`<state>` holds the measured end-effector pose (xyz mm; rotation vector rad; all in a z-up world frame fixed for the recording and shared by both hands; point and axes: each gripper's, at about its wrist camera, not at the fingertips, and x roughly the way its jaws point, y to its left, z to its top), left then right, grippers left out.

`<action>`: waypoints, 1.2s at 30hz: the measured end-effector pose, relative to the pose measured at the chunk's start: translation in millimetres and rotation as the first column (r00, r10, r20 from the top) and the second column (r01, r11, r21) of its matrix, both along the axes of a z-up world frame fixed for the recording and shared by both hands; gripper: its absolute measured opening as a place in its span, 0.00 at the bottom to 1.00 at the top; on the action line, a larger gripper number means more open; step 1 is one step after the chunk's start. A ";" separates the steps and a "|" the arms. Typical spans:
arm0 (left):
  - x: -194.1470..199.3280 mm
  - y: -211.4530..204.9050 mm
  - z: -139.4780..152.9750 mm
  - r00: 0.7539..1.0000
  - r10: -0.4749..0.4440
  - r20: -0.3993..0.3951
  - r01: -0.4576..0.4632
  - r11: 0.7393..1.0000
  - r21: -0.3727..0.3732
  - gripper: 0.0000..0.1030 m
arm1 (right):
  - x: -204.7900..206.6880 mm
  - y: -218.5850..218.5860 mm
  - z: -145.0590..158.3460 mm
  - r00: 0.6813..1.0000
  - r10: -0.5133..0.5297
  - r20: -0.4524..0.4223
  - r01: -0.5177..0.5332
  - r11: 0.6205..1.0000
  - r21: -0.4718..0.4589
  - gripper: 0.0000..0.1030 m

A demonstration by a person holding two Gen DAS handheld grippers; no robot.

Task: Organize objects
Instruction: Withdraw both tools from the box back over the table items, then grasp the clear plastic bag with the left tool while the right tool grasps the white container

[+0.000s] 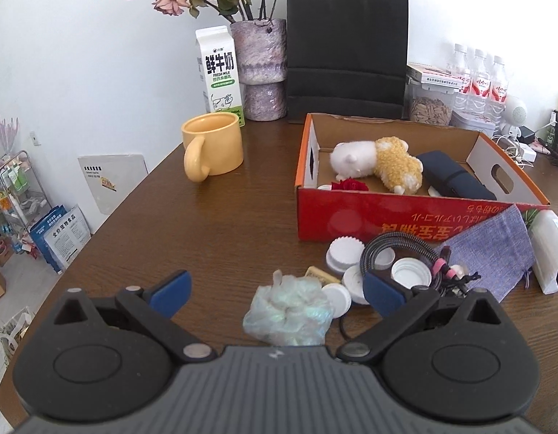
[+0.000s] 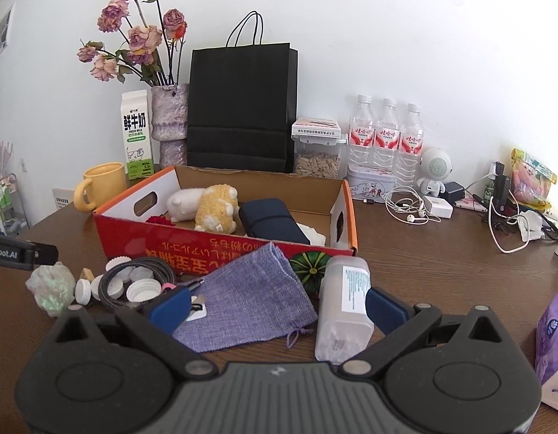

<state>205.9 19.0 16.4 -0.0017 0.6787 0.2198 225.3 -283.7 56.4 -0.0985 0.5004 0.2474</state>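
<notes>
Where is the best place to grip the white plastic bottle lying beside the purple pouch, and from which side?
Probably its middle body, from above: the white plastic bottle lies on its side, long axis running away from the right claw, so open pads can straddle its narrow width.

The right tongs [image 2: 277, 305] stood wide open above the brown wooden tabletop [image 2: 441, 271], their blue pads flanking a lilac woven drawstring pouch [image 2: 250, 296] and a frosted white plastic bottle lying on its side [image 2: 342, 307]. Just behind sat a red cardboard box [image 2: 221, 249] holding a white-and-yellow plush toy [image 2: 206, 206] and a navy case [image 2: 271, 218].
</notes>
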 end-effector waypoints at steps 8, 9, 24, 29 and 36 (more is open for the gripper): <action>-13.5 10.0 -12.7 0.999 0.013 -0.031 -0.013 1.000 0.001 1.00 | -14.1 -14.8 -11.8 0.999 -0.022 -0.027 0.022 1.000 -0.013 1.00; -13.1 10.6 -13.6 0.999 0.014 -0.033 -0.014 1.000 0.000 1.00 | -14.1 -16.4 -12.6 0.999 -0.027 -0.029 0.026 1.000 -0.014 1.00; 16.4 16.1 -37.4 0.995 0.030 -0.091 -0.031 1.000 -0.005 1.00 | 27.1 -36.3 -37.1 0.993 -0.096 -0.075 0.093 0.995 -0.034 1.00; 24.3 17.6 -42.8 0.994 0.030 -0.103 -0.030 1.000 -0.007 1.00 | 43.8 -38.9 -45.1 0.991 -0.104 -0.081 0.102 0.994 -0.036 0.99; 32.2 17.1 -44.4 0.995 0.014 -0.102 -0.014 1.000 0.004 1.00 | 60.8 -41.1 -50.2 0.991 -0.107 -0.074 0.105 0.994 -0.037 0.92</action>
